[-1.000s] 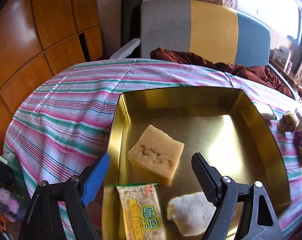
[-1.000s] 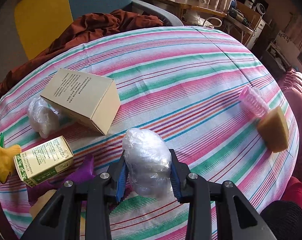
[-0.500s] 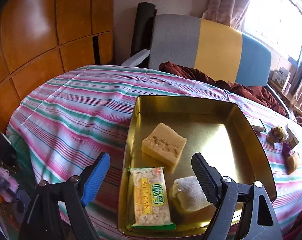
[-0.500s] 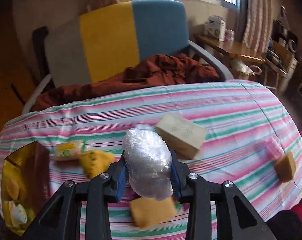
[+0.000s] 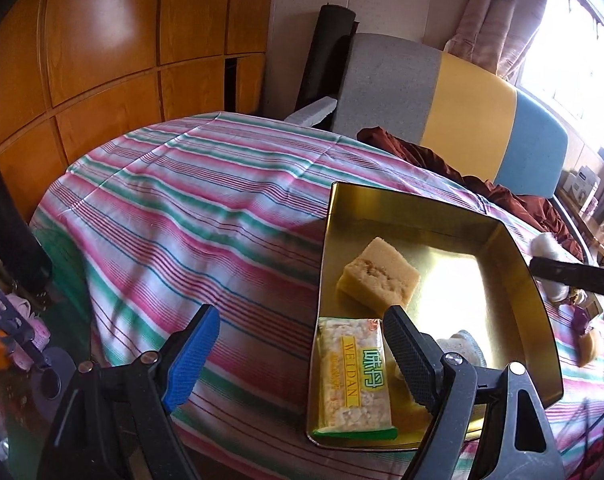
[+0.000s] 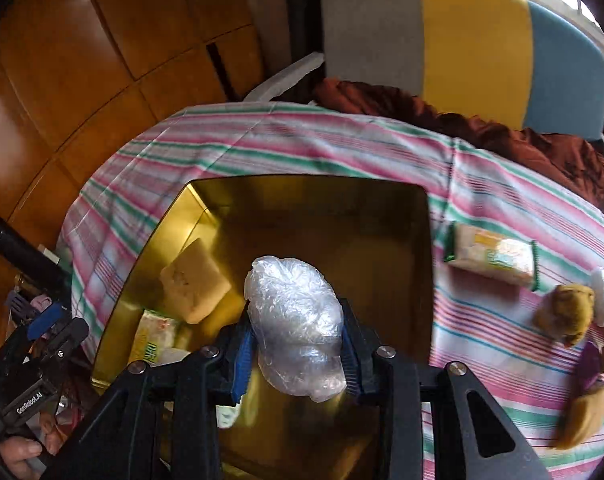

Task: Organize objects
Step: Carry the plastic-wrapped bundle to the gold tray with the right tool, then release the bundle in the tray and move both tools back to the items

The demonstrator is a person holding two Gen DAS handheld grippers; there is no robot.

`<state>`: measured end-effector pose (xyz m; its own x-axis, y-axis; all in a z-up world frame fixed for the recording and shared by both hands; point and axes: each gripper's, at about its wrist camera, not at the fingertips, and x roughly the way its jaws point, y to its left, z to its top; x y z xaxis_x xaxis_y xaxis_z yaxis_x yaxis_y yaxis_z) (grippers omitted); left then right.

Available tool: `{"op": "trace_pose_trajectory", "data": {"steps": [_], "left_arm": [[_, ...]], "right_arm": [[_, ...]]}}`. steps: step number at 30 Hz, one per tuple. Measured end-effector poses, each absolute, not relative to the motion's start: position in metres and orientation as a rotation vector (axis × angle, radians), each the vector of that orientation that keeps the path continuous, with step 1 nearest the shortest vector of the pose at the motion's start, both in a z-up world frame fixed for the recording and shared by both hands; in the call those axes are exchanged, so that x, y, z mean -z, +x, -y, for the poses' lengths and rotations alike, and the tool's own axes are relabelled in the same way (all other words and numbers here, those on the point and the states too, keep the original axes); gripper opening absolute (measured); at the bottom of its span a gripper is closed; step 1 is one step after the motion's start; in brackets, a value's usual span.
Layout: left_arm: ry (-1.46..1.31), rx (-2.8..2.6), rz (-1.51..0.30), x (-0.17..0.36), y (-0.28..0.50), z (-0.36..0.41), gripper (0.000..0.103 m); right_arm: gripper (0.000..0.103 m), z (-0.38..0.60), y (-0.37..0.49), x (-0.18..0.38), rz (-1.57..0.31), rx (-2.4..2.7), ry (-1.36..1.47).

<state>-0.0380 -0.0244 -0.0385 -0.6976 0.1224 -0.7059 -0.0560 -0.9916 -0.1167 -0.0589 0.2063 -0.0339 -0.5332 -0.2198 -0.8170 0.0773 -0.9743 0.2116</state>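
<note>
A gold metal tray (image 5: pixel 538 304) (image 6: pixel 314 188) sits on the striped tablecloth. In it lie a yellow sponge block (image 5: pixel 380 276) (image 6: pixel 194 286), a snack packet marked WEIDAN (image 5: pixel 352 372) (image 6: pixel 152 336) and a white cloth lump (image 5: pixel 462 350). My right gripper (image 6: pixel 296 350) is shut on a clear plastic-wrapped bundle (image 6: pixel 296 320) and holds it above the tray's near part. My left gripper (image 5: pixel 298 354) is open and empty, at the tray's near left corner, over the cloth.
Right of the tray on the cloth lie a wrapped snack packet (image 6: pixel 492 256), a yellow plush toy (image 6: pixel 566 312), a purple object (image 6: pixel 594 364) and a yellow sponge (image 6: pixel 582 416). A grey, yellow and blue chair (image 5: pixel 454 92) with a maroon cloth (image 6: pixel 482 120) stands behind the table.
My right gripper has carried the wrapped bundle leftward from the right of the table to above the gold tray. My left gripper has drawn back and to the left of the tray.
</note>
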Motion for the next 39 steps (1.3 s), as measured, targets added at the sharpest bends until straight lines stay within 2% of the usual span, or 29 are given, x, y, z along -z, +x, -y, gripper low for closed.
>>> {"op": "trace_pose_trajectory", "data": {"steps": [6,8,10,15,19,23,27,39], "left_arm": [[-1.194,-2.799,0.147,0.044,-0.036,0.030,0.084],[-1.203,-2.798,0.152,0.046,-0.036,0.032,0.085],[-1.214,-2.796,0.155,0.049,-0.036,0.032,0.085],[-1.221,-2.790,0.148,0.052,-0.033,0.031,0.085],[-1.206,-2.797,0.120,0.049,-0.031,0.026,0.085],[-1.195,-2.793,0.089,0.046,-0.029,0.018,0.086],[-1.185,-2.780,0.053,0.042,-0.026,0.009,0.086],[-1.145,-2.719,-0.038,0.034,-0.018,-0.026,0.086]], "right_arm": [[0.041,-0.163,-0.075,0.062,0.239,2.491,1.482],[0.046,-0.156,-0.077,0.067,0.235,2.478,1.491],[0.060,-0.153,-0.077,0.070,0.241,2.463,1.495],[0.063,-0.157,-0.070,0.072,0.256,2.452,1.505],[0.071,-0.165,-0.056,0.065,0.229,2.484,1.475],[0.073,-0.175,-0.039,0.056,0.190,2.531,1.446],[0.079,-0.193,-0.021,0.049,0.185,2.587,1.428],[0.080,-0.333,0.023,0.022,0.404,2.879,1.454]]}}
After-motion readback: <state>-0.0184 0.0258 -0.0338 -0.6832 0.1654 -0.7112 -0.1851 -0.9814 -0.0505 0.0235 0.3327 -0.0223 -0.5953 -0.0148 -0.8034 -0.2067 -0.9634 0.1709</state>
